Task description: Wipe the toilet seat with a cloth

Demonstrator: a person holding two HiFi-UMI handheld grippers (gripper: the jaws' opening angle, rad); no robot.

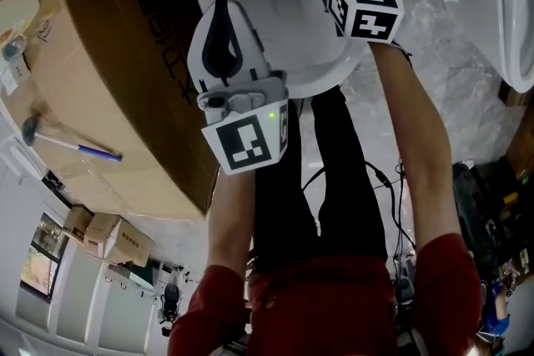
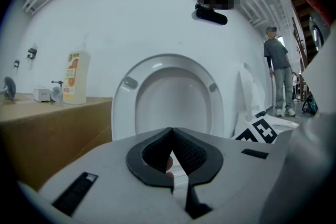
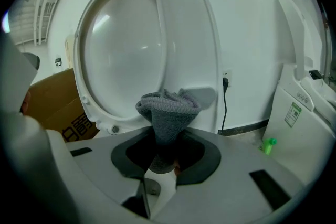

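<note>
Your right gripper [image 3: 164, 150] is clamped on the grey cloth [image 3: 169, 110]. Most of the fabric bunches out ahead of the jaws, probably so that soft cloth rather than hard plastic meets the surface. It points at the raised toilet seat [image 3: 185, 34], which stands upright against the lid with its underside bumpers facing you. The cloth is close to the seat but not touching it. Your left gripper [image 2: 172, 139] has its jaws pressed together with nothing between them. It faces the same seat, level, near the bowl [image 1: 334, 62], seemingly just parked out of the wiping path. A cardboard box [image 2: 47, 128] stands just beside the toilet.
</note>
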